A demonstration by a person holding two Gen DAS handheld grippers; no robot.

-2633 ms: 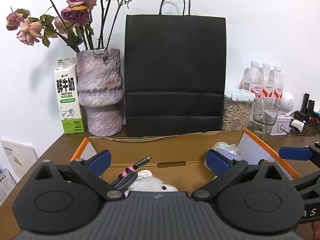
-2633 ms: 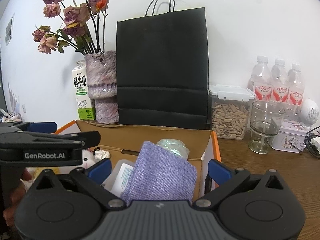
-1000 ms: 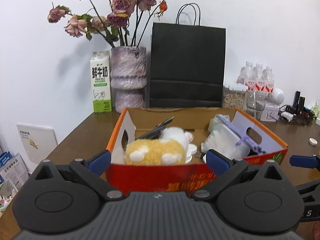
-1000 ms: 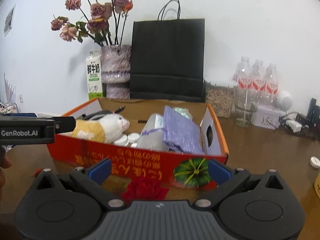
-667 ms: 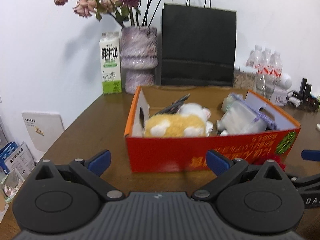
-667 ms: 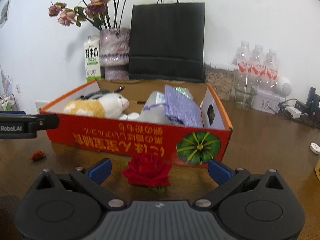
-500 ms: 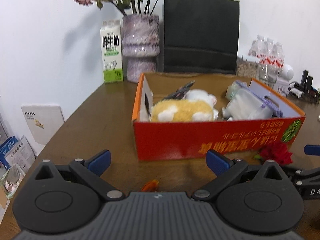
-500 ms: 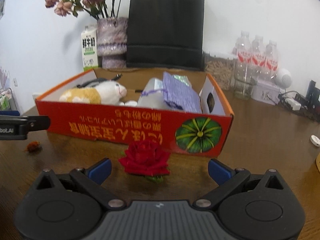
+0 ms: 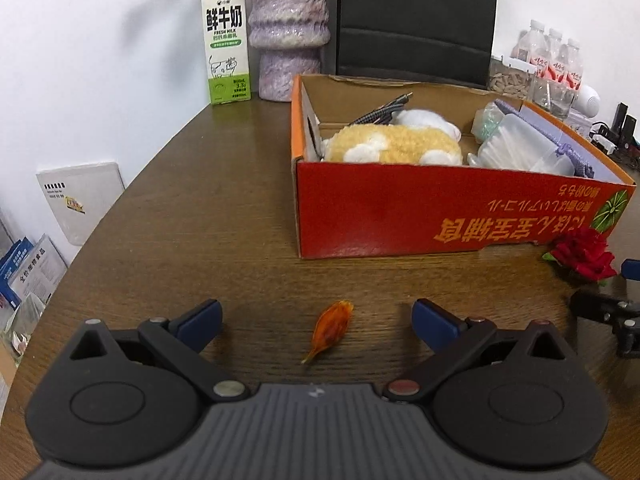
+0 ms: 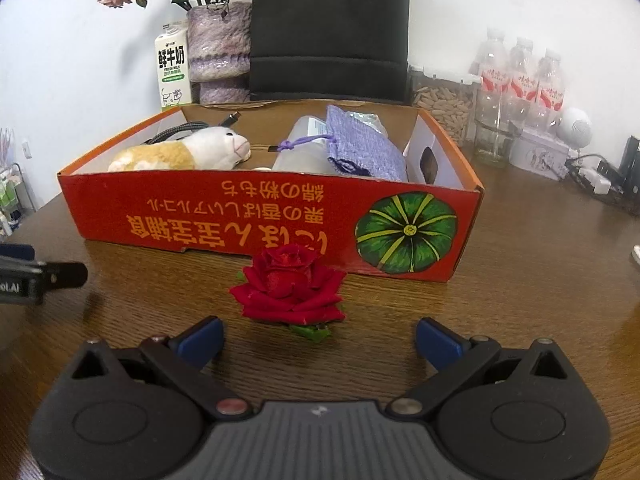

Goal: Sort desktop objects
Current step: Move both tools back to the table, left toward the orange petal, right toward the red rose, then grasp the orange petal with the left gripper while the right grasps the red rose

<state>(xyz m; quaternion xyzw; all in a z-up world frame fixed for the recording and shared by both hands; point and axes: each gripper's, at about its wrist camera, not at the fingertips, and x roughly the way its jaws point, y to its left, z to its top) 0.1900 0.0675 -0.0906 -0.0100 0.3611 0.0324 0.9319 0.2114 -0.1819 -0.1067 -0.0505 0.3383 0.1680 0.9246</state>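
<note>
Both grippers have pulled back from the red box (image 10: 224, 216): left gripper (image 9: 316, 318) wide around an orange petal (image 9: 330, 328), probably dried; right gripper (image 10: 318, 338) wide before the red rose (image 10: 290, 286) on the bench (image 9: 200, 220).

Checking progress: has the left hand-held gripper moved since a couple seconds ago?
Yes. The left hand-held gripper has backed away from the red box, which it was over before, and now frames an orange petal on the table.

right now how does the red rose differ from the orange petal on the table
The red rose is a full, layered bloom with green leaves; the orange petal is one small, flat sliver. The rose lies close to the red box; the petal lies well clear of it. Both rest loose on the table.
</note>
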